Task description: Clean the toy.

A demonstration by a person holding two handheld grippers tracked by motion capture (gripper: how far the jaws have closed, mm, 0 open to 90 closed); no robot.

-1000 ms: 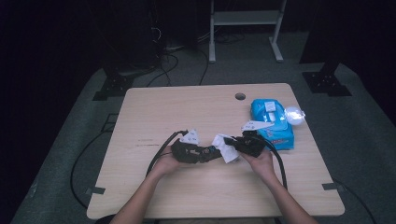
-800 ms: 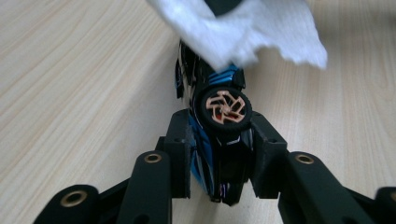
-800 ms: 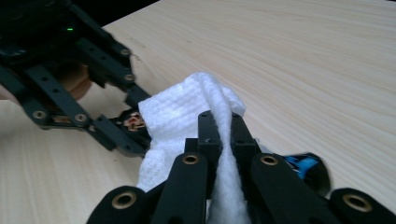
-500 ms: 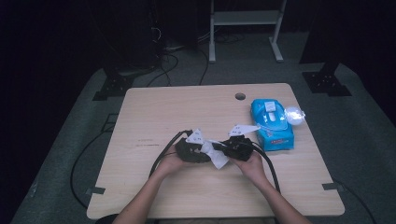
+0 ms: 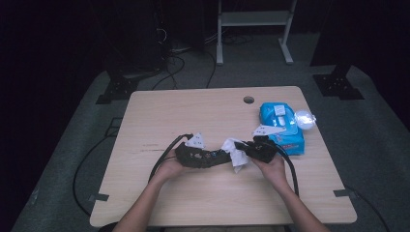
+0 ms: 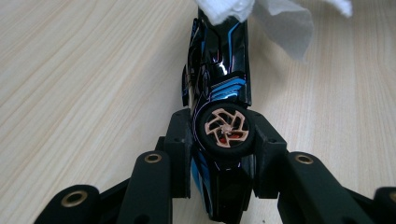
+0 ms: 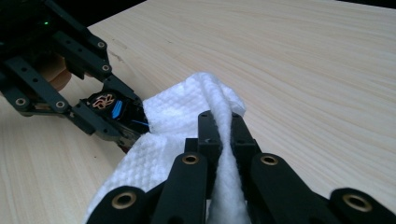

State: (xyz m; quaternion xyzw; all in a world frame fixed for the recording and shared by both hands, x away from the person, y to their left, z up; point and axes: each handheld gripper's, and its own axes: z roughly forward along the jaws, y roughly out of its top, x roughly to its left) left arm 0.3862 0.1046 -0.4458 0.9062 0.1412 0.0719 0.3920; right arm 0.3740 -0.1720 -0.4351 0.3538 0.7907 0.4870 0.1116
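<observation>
We pinch a glossy black toy car with blue stripes [image 6: 219,84] in our left gripper [image 6: 223,140], just above the pale wooden table [image 5: 203,116]. Our right gripper [image 7: 223,133] clamps a white textured wipe [image 7: 187,112] against the car's far end.

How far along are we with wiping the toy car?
Done: a white wipe is out of the blue wipes pack, and the toy car is gripped. In hand: the left gripper clamps the car at its wheel, while the right gripper pinches the wipe and lays it over the car's far end. Left: probably most of the wiping, since most of the body is uncovered.
</observation>
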